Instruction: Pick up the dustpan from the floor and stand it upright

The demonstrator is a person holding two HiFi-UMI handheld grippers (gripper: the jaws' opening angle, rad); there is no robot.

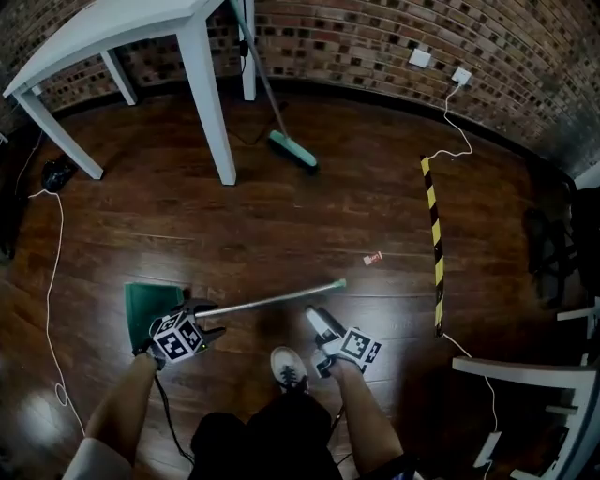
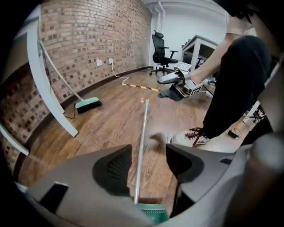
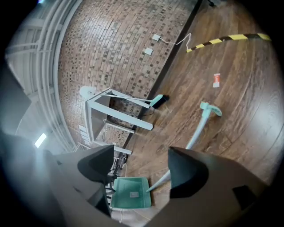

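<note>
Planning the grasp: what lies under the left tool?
Beneath the left tool, the dustpan's handle lies on the floor, joining the green pan. Floor under the pan is covered.

From here, my left tongs (image 2: 148, 162) and right tongs (image 3: 140, 166) show grey jaws with ribbed black pads (image 2: 116, 170), each bearing a black-and-white marker cube (image 1: 178, 339). At six o'clock I see black trousers (image 1: 272, 441), a white sneaker (image 1: 289, 367) with dark red laces (image 2: 195, 133), and a pale sleeve (image 1: 89, 461) at seven.

Office, brick wall (image 1: 356, 37), wood floor (image 1: 281, 216), white table (image 1: 112, 28), swivel chair (image 2: 160, 51), desk (image 2: 202, 44)
</note>
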